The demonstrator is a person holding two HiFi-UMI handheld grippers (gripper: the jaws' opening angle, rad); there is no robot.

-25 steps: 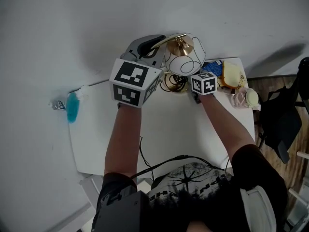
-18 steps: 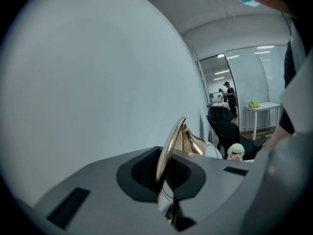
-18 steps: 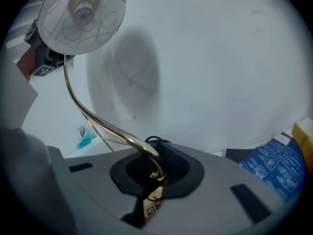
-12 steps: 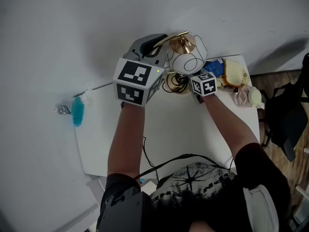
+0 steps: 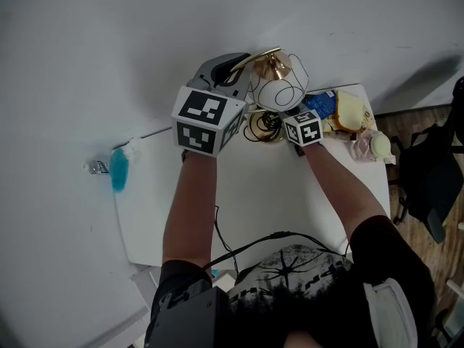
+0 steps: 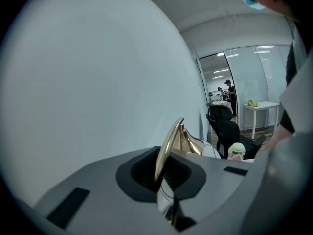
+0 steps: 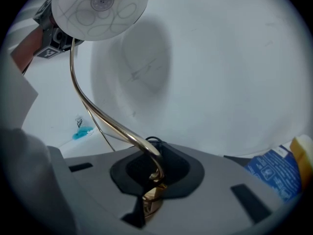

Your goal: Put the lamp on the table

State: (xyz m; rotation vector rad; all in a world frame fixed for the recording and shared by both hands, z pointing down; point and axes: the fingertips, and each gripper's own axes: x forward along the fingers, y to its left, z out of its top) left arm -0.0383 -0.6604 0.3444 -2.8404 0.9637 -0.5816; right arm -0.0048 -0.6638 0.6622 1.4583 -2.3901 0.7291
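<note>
The lamp [image 5: 278, 93] is at the table's [image 5: 254, 187] far edge.

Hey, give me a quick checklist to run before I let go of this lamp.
1. Left gripper shut on the lamp, on its upper arm: ok.
2. Right gripper shut on the stem near the base: ok.
3. Base resting flat on the table: cannot tell.
4. Shade clear of the wall: cannot tell.
5. Blue packet apart from the base: ok.
</note>
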